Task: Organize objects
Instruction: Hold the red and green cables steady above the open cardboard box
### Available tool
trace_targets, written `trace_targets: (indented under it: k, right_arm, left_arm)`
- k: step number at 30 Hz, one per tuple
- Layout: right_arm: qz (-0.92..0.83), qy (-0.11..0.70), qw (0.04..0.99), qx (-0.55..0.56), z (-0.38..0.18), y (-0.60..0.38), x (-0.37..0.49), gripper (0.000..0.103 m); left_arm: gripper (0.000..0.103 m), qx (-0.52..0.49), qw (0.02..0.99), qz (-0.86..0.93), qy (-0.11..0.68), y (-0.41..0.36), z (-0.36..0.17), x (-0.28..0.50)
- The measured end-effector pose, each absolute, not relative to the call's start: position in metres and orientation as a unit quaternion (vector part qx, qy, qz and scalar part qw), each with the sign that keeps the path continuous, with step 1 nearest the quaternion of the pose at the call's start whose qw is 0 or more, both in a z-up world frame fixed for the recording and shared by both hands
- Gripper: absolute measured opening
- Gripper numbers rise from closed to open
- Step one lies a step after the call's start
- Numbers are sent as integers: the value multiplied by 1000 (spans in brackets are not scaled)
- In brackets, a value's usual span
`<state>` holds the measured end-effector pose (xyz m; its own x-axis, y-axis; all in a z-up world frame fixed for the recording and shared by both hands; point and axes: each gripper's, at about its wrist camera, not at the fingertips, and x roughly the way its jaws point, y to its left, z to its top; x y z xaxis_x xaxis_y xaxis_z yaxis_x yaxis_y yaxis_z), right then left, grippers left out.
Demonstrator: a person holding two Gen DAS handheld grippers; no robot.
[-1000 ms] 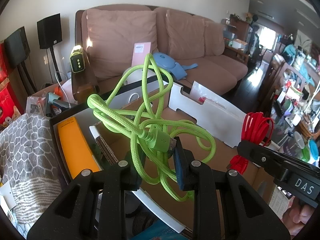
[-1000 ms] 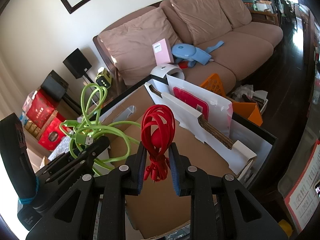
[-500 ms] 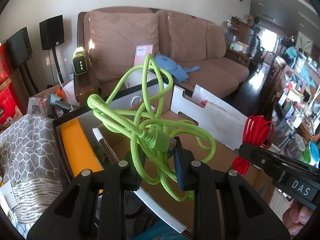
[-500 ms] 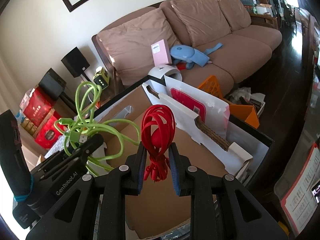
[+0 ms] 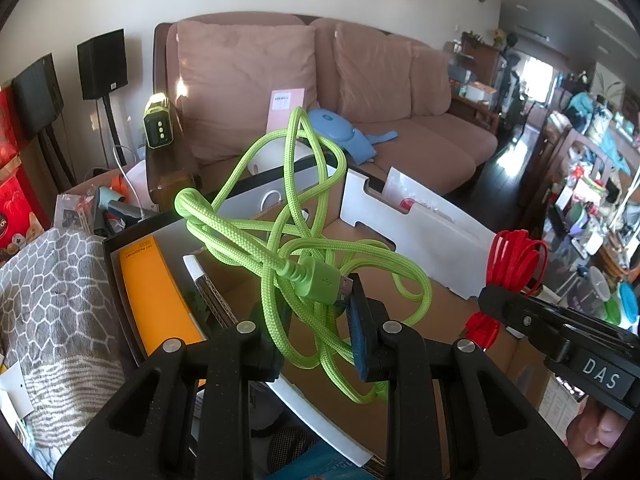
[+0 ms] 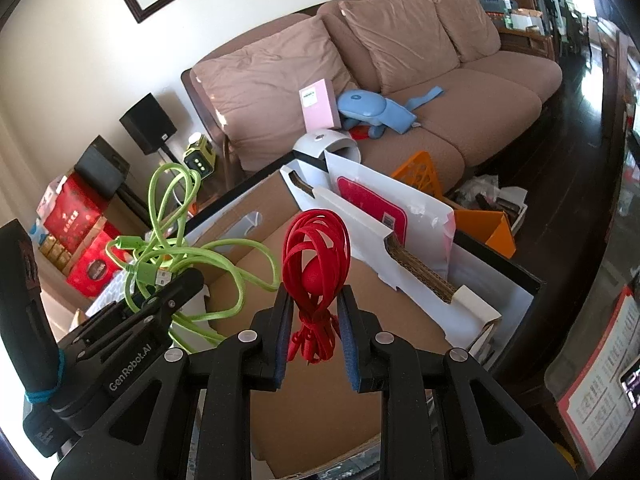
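Both cables held aloft over the cardboard box, nothing shifted in the last second

Left gripper (image 5: 318, 320) clenched on tangled green USB cable (image 5: 288, 236); right gripper (image 6: 312, 316) clamped on coiled red cable (image 6: 316, 256). Both hang above the cardboard box (image 6: 320, 380), green toward its left side; neither placed, sorting step pending

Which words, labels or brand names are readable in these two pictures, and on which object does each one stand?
"DAS": on the body of the right gripper, which holds the red cable.
"GenRobot.AI": on the body of the left gripper, which holds the green cable.
Orange book: print along its spine, too small to read.
Pink box on the sofa: label too small to read.
Red boxes: print blurred.
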<state>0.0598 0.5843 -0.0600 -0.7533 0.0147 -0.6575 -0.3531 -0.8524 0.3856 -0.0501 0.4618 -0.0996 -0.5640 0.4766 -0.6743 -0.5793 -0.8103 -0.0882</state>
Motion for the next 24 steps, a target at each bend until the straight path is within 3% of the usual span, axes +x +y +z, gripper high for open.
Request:
trace_targets:
  k: [24]
  right_arm:
    - [898, 236, 126, -348, -63, 583, 56, 22]
  left_arm:
    - [24, -361, 300, 880, 71, 462, -102, -51]
